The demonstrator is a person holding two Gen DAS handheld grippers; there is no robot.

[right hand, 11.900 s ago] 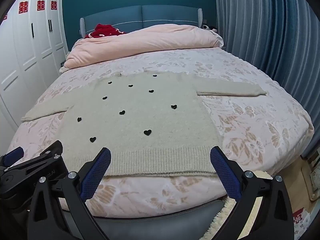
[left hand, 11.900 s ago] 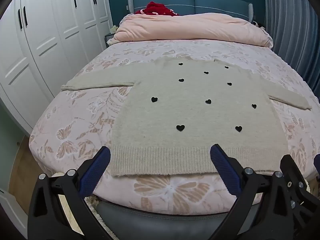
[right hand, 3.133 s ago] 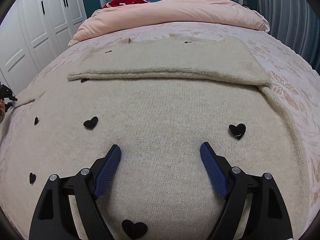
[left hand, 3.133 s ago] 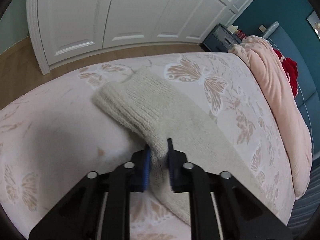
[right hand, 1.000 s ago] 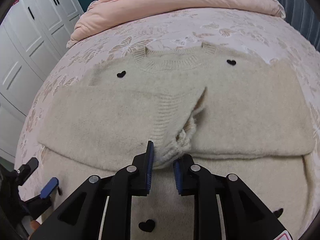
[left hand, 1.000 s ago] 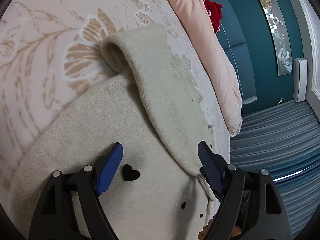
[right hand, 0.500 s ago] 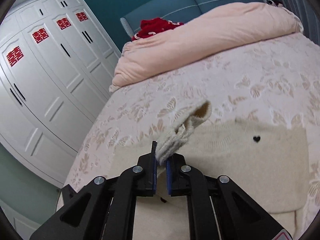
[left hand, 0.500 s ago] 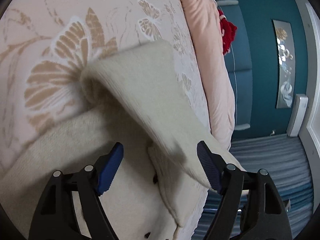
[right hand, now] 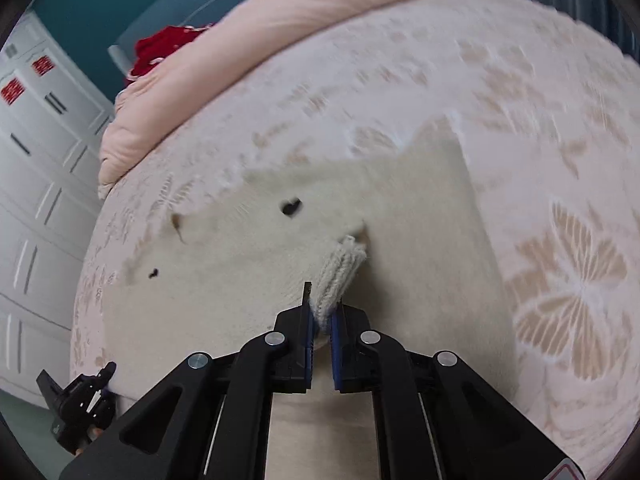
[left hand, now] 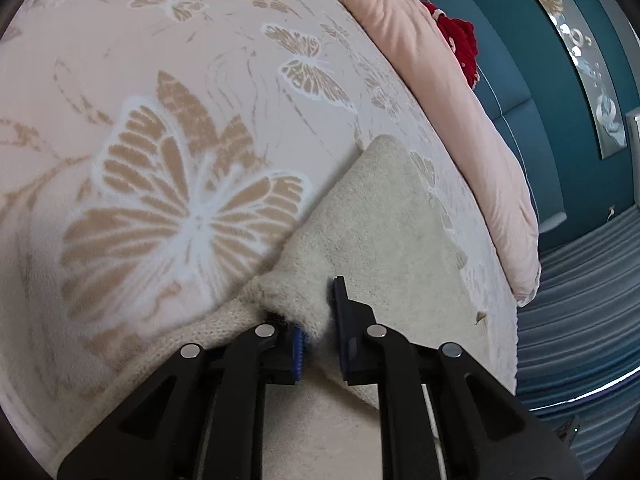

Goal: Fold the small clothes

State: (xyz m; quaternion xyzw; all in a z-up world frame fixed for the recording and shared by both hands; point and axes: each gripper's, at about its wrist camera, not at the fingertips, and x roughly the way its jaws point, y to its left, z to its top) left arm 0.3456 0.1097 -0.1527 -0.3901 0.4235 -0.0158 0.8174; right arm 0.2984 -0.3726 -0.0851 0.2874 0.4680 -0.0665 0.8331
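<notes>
Right now both grippers are clamped on the sweater (right hand: 240,292), which lies spread on the bed (left hand: 160,80). Between the left gripper (left hand: 320,320) jaws sits a bunched fold of cream knit at the sweater's edge; a folded layer runs ahead and to the right of those jaws, and the butterfly bedspread lies just ahead to their left. Between the right gripper (right hand: 320,312) jaws is the ribbed cuff (right hand: 340,272), pinched tight and sticking up forward from the tips. Ahead of these jaws the sweater body stretches flat, with small black hearts (right hand: 290,207) ahead to the left. Well beyond both pairs of jaws lies a pink duvet (right hand: 280,24) with a red item (right hand: 160,48) past it.
</notes>
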